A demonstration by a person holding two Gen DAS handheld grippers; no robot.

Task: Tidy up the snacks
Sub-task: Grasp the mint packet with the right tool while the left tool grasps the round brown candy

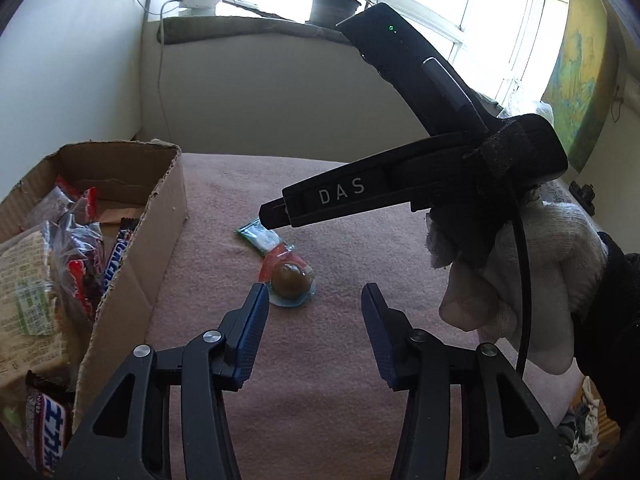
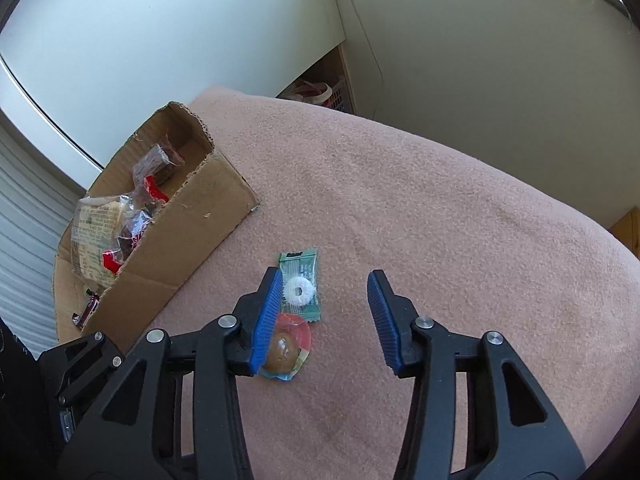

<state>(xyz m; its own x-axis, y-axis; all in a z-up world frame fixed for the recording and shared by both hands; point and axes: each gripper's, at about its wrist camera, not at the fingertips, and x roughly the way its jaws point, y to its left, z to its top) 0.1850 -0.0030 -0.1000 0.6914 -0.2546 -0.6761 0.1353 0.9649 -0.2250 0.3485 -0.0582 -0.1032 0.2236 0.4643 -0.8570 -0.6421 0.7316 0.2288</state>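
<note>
Two wrapped sweets lie together on the pink blanket (image 2: 440,208): a green packet with a white ring candy (image 2: 301,289) (image 1: 260,237) and a clear wrapper with a brown round candy (image 2: 285,350) (image 1: 290,279). My left gripper (image 1: 314,300) hovers open just short of the brown candy, nothing between its blue pads. My right gripper (image 2: 324,296) is open above both sweets, its left pad over their edge, not pressing on them. In the left wrist view the right gripper's black body (image 1: 400,192) points at the green packet. A cardboard box (image 1: 160,216) (image 2: 192,216) of snacks stands to the left.
A white-gloved hand (image 1: 520,272) holds the right gripper. The box holds chocolate bars and clear bags of snacks (image 1: 80,256). A wall, a windowsill with a potted plant (image 1: 336,4) and a cable lie behind the blanket's far edge. A shelf nook (image 2: 320,92) sits beyond the blanket.
</note>
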